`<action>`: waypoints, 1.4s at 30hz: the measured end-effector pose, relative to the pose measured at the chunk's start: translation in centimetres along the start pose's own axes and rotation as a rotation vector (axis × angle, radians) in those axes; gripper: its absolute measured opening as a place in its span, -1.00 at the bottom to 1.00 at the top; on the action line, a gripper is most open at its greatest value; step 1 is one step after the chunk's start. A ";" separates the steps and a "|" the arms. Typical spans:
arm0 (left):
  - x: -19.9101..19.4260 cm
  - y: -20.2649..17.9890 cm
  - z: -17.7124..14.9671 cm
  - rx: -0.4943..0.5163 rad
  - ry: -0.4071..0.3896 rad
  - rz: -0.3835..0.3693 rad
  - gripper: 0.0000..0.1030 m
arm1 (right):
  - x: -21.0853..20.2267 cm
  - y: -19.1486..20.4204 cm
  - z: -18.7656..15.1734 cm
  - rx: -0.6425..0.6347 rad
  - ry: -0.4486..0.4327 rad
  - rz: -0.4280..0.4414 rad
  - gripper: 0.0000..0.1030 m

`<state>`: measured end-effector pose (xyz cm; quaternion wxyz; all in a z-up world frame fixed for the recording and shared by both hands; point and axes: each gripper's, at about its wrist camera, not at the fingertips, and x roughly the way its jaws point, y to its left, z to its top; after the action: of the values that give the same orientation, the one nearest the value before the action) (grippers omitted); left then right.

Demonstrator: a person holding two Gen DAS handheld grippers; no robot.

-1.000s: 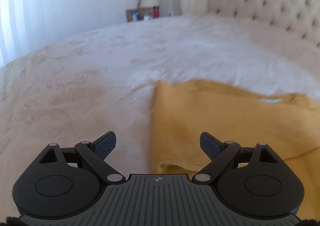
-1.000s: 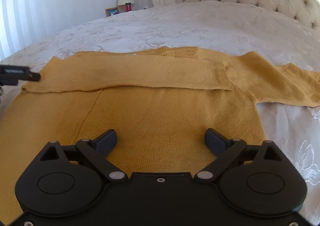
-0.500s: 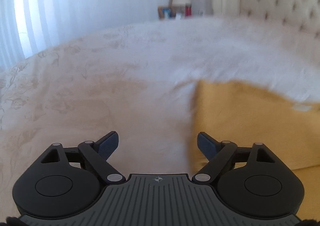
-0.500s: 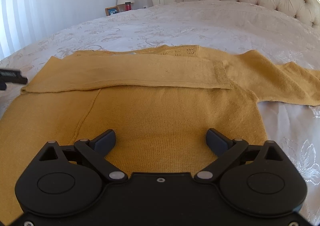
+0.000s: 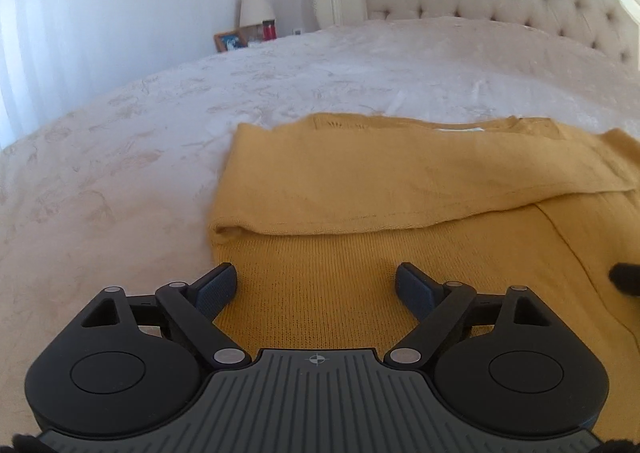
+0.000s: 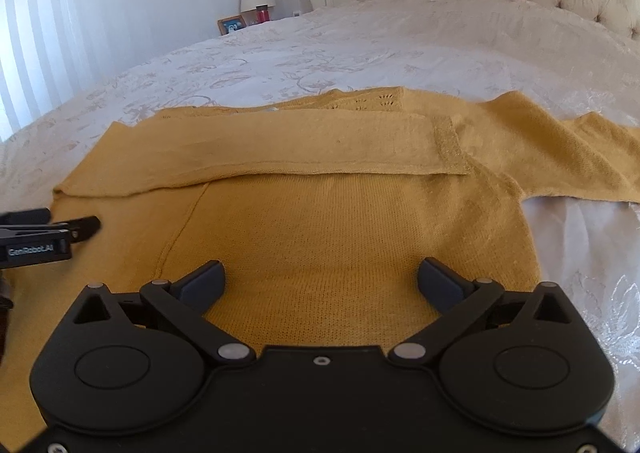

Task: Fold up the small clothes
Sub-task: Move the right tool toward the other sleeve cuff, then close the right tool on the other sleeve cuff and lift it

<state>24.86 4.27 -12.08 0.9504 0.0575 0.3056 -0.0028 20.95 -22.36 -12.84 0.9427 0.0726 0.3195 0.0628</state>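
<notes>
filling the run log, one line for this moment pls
left gripper: open, empty | right gripper: open, empty | yellow sweater: flat on bed, one sleeve folded across

Matt ribbed-knit yellow sweater (image 6: 352, 237) on a faintly glossy embroidered cloth bedspread (image 6: 360, 49).

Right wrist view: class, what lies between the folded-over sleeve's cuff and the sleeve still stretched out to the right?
Only the sweater's own yellow knit at the shoulder; nothing else lies between the cuff and the outstretched sleeve. The right wrist view shows it.

Black left gripper (image 5: 316, 285) and right gripper (image 6: 320, 279), blue-grey padded jaws, silver pivot pins.
</notes>
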 end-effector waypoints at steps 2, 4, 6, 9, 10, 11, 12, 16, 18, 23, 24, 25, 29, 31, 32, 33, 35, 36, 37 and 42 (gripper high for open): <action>0.5 0.7 0.0 -0.034 0.029 -0.024 0.77 | -0.3 -0.5 0.5 0.010 0.012 0.035 0.98; 0.6 1.1 0.0 -0.056 0.035 -0.038 0.79 | -1.1 -1.2 1.0 0.018 0.015 0.051 0.96; 0.4 0.8 -0.2 -0.045 0.030 -0.026 0.79 | -2.4 -2.3 1.4 0.019 -0.003 0.024 0.96; 0.2 0.4 -0.4 -0.038 0.024 -0.014 0.80 | -4.3 -5.5 2.2 0.039 -0.026 -0.026 0.96; 0.2 0.4 -0.4 -0.040 0.024 -0.014 0.80 | -4.8 -6.9 2.5 0.054 -0.026 -0.050 0.96; 0.2 0.4 -0.4 -0.041 0.024 -0.014 0.80 | -5.2 -8.6 2.9 0.074 -0.024 -0.076 0.96; 0.2 0.3 -0.4 -0.040 0.024 -0.013 0.80 | -5.6 -10.3 3.3 0.096 -0.022 -0.110 0.96; 0.1 0.2 -0.5 -0.035 0.018 -0.003 0.82 | -6.8 -16.7 5.0 0.154 -0.046 -0.265 0.96; -0.1 0.2 -0.5 -0.036 0.014 -0.001 0.81 | -7.1 -19.7 5.8 0.191 -0.060 -0.328 0.96; -1.1 0.8 -0.9 -0.085 -0.040 0.044 0.76 | -7.1 -26.0 6.8 0.320 -0.081 -0.430 0.96; -1.1 1.1 -0.8 -0.100 -0.038 0.044 0.76 | -6.8 -27.0 7.0 0.342 -0.075 -0.448 0.96; -1.0 1.4 -0.8 -0.116 -0.030 0.041 0.76 | -6.4 -27.9 7.0 0.359 -0.068 -0.467 0.96; -0.6 1.5 -0.7 -0.122 -0.012 0.033 0.76 | -5.2 -31.0 7.2 0.418 -0.054 -0.514 0.95; -0.7 1.3 -0.7 -0.115 -0.011 0.037 0.76 | -4.7 -32.4 7.3 0.447 -0.047 -0.515 0.92; -0.6 1.3 -0.7 -0.113 -0.010 0.038 0.76 | -4.4 -32.9 7.4 0.465 -0.038 -0.512 0.84; -0.6 1.3 -0.7 -0.113 -0.008 0.036 0.76 | -4.0 -33.3 7.4 0.486 -0.032 -0.504 0.72; -0.6 1.4 -0.7 -0.114 -0.005 0.034 0.76 | -3.6 -34.0 7.3 0.540 -0.021 -0.490 0.48; -0.6 1.4 -0.7 -0.114 -0.003 0.033 0.76 | -3.3 -34.3 7.2 0.558 -0.015 -0.493 0.30; -0.5 1.4 -0.7 -0.113 -0.002 0.034 0.77 | -3.1 -34.3 7.2 0.559 -0.011 -0.499 0.20; -0.4 1.3 -0.7 -0.106 0.003 0.039 0.77 | -4.1 -33.2 8.7 0.525 -0.034 -0.519 -0.83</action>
<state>24.13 5.62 -12.28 0.9515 0.0129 0.3056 0.0319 25.44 -56.45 -9.41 0.8817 0.2298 0.3167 -0.2637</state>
